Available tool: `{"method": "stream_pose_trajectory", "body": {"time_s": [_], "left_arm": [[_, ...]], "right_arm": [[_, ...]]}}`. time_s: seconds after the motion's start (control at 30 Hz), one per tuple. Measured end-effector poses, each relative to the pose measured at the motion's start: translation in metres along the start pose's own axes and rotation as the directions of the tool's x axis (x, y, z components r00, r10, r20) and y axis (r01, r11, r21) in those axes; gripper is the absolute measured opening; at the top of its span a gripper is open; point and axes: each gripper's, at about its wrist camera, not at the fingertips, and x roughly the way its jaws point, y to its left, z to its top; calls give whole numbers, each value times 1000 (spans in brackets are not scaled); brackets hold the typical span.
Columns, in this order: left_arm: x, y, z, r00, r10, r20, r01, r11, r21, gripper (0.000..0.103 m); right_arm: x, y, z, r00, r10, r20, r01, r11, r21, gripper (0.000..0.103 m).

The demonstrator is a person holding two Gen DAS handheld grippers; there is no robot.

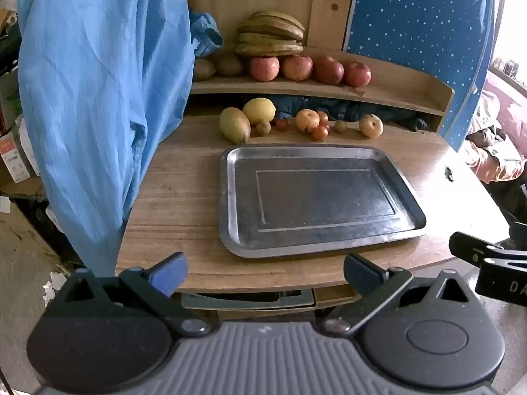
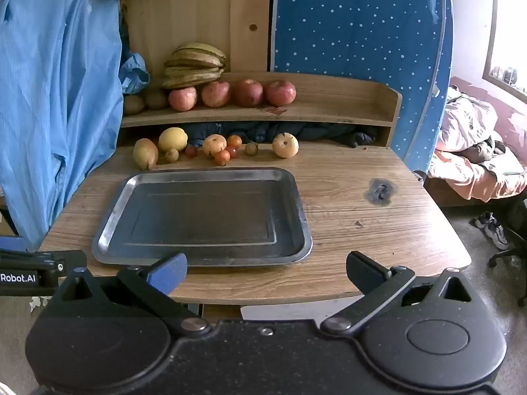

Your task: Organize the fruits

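Left gripper (image 1: 265, 275): jaws spread, holding nothing | right gripper (image 2: 266, 275): jaws spread, holding nothing | rectangular grey metal tray (image 2: 115, 210): table centre | small mixed fruits (image 2: 215, 148): table's far edge, behind tray.

Left gripper (image 1: 265, 275) level and forward-facing, jaws spread wide, holding nothing, right gripper (image 2: 266, 275) beside it at similar height, jaws likewise wide apart, empty

tray (image 2: 108, 230): dull grey metal, darker centre
table (image 2: 362, 204): light brown wood grain, one dark burn mark
apples (image 2: 248, 92): red, yellow-mottled
bananas (image 2: 194, 64): yellow-green, brown-streaked
cloth (image 2: 56, 98): plain light blue
panel (image 2: 355, 19): blue, white dots
finger pads (image 2: 168, 271): blue
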Motion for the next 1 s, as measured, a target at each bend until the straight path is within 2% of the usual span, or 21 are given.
{"method": "stream_pose_trajectory", "body": {"time_s": [1.0], "left_arm": [[3,-1,-7,1000,7,-16,-7,1000,-11,103]], "right_arm": [[2,-6,-3,1000,6,-5,-6,1000,11,103]]}}
